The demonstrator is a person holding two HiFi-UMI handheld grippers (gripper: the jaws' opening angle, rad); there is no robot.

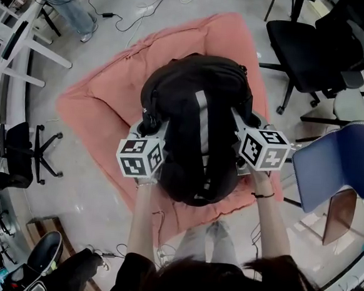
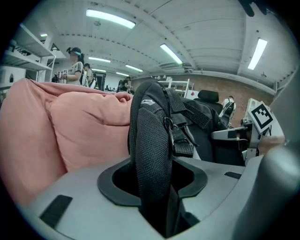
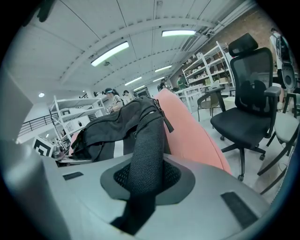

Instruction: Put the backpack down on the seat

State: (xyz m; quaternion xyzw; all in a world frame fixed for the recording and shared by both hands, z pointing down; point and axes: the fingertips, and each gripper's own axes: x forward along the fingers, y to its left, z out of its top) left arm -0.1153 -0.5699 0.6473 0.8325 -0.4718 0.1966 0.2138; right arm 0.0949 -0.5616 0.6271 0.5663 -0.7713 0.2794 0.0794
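A black backpack (image 1: 196,124) with a grey stripe is over the middle of the pink cushion seat (image 1: 104,98); I cannot tell whether its weight rests on it. My left gripper (image 1: 151,128) is at the bag's left side, shut on a black mesh shoulder strap (image 2: 150,140) that runs down between its jaws. My right gripper (image 1: 249,125) is at the bag's right side, shut on the other shoulder strap (image 3: 147,145). The pink seat (image 2: 70,131) fills the left of the left gripper view, and in the right gripper view the seat (image 3: 192,136) lies behind the bag.
Black office chairs (image 1: 309,39) stand at the far right, and a blue chair (image 1: 340,163) is close to my right arm. White desks (image 1: 8,46) and a chair base (image 1: 37,152) line the left. Cables (image 1: 149,7) trail on the floor beyond the seat. A person (image 1: 68,1) stands far left.
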